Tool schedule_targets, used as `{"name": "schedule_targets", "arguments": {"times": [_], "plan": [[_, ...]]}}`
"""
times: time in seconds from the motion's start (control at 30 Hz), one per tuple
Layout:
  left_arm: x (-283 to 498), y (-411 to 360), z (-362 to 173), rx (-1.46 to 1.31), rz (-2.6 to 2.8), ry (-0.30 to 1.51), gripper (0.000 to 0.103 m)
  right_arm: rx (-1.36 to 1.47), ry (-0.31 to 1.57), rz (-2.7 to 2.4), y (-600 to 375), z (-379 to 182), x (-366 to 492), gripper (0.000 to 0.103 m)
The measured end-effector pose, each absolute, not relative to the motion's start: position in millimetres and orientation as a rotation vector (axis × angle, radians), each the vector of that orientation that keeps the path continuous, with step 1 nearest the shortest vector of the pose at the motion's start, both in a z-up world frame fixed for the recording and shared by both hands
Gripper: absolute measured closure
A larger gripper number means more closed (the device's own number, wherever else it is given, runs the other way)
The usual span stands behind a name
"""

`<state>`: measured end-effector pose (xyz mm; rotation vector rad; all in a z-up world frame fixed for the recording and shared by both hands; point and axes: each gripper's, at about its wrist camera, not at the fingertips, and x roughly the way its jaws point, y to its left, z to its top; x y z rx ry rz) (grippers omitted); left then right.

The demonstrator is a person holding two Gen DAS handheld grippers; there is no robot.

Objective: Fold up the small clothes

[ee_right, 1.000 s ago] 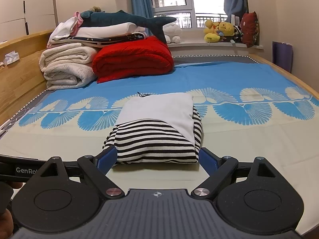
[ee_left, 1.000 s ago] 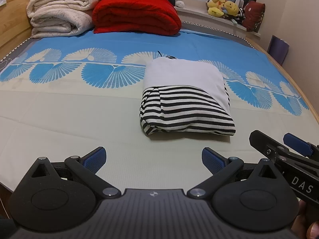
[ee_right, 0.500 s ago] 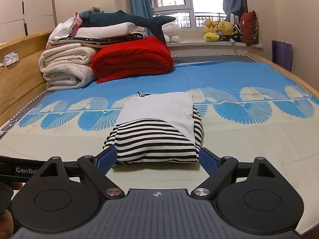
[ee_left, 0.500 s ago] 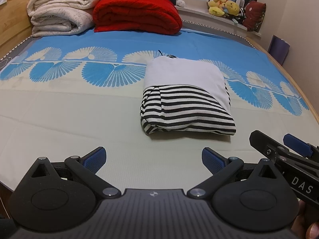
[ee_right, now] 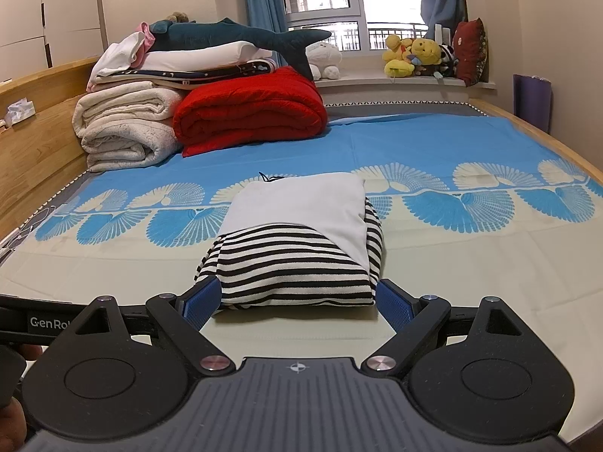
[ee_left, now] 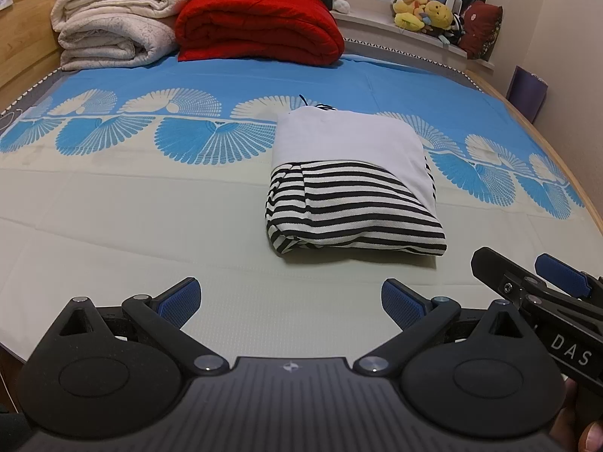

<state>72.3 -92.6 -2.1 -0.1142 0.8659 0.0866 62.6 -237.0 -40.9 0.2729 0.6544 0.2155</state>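
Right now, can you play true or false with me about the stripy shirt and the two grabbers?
1. The shirt is folded into a neat bundle on the bed. True.
2. The left gripper is squeezing the shirt. False: it is open, holds nothing, and sits short of the shirt.
3. The right gripper is open, with its fingers either side of the shirt's near edge. True.
4. The red blanket lies on top of the shirt. False: it sits far behind, beside the white blankets.
5. A toy shark lies on the pile of bedding. True.
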Motion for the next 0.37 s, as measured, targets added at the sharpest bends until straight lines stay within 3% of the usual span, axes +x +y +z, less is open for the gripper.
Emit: {"name": "schedule_targets", "arguments": {"times": [0.37], "plan": [[72.3,-93.3,-2.2,-0.112,0.090,0.863,0.001,0.279,0.661,0.209,-234.4,-42.7,63.3,0.014]]}}
